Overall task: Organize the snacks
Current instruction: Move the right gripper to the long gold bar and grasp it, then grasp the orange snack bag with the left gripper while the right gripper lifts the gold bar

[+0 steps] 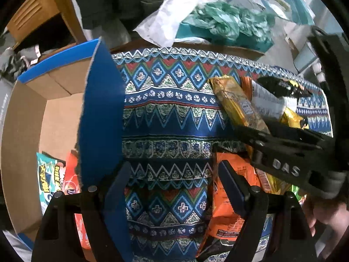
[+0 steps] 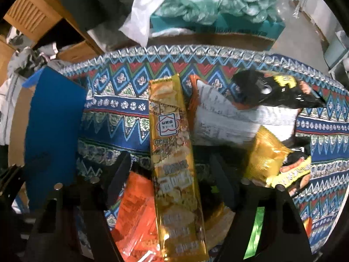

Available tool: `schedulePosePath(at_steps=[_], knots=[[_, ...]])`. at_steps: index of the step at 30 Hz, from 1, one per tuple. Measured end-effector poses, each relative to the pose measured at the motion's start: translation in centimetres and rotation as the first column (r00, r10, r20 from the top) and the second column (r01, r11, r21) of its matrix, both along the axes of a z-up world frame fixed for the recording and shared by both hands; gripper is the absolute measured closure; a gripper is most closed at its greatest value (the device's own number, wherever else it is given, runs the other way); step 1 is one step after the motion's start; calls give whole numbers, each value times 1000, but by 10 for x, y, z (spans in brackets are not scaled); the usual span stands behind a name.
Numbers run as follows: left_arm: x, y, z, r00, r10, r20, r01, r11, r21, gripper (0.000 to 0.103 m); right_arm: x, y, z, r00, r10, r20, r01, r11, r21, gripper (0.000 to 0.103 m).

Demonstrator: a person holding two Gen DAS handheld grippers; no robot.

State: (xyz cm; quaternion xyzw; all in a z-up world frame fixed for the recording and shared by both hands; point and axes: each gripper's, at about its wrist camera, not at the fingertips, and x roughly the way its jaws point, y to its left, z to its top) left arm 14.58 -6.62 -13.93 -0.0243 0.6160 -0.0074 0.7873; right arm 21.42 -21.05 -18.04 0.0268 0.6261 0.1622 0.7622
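Observation:
A heap of snack packs lies on a patterned blue cloth (image 2: 122, 113). A long yellow pack (image 2: 172, 152) runs lengthwise between the fingers of my right gripper (image 2: 172, 176). The jaws are open, with a gap on each side of the pack. Around it lie an orange pack (image 2: 135, 214), a white-backed pack (image 2: 218, 120), a black pack (image 2: 272, 87) and a small yellow pack (image 2: 266, 157). My left gripper (image 1: 174, 190) hangs open over bare cloth, with the orange pack (image 1: 231, 196) by its right finger. At its left is a cardboard box (image 1: 21, 131) with a blue flap (image 1: 102, 109), and a teal pack (image 1: 48, 174) lies inside.
Beyond the cloth's far edge are a white plastic bag (image 1: 174, 15), crumpled green plastic (image 1: 226, 21) and a teal carton (image 2: 250, 28). Wooden furniture (image 1: 32, 13) stands at the upper left. A hand (image 1: 327, 218) shows at the lower right of the left wrist view.

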Motion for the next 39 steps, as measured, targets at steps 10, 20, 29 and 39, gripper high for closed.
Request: schedulePosePath(at_steps=[10, 20, 29, 39], knots=[[0, -5, -2, 1000, -12, -14, 12, 1000, -17, 20, -1, 1, -12, 1000, 10, -8, -10, 1000, -18, 71], [-12, -19, -1, 999, -24, -47, 19, 994, -111, 20, -35, -24, 28, 995, -37, 96, 34, 999, 31, 72], [-27, -50, -10, 994, -82, -69, 75, 993, -93, 20, -71, -56, 48, 984, -85, 154, 79, 996, 47, 72], [-32, -74, -25, 988, -105, -110, 95, 991, -96, 20, -95, -92, 47, 977, -138, 160, 128, 989, 72, 72]])
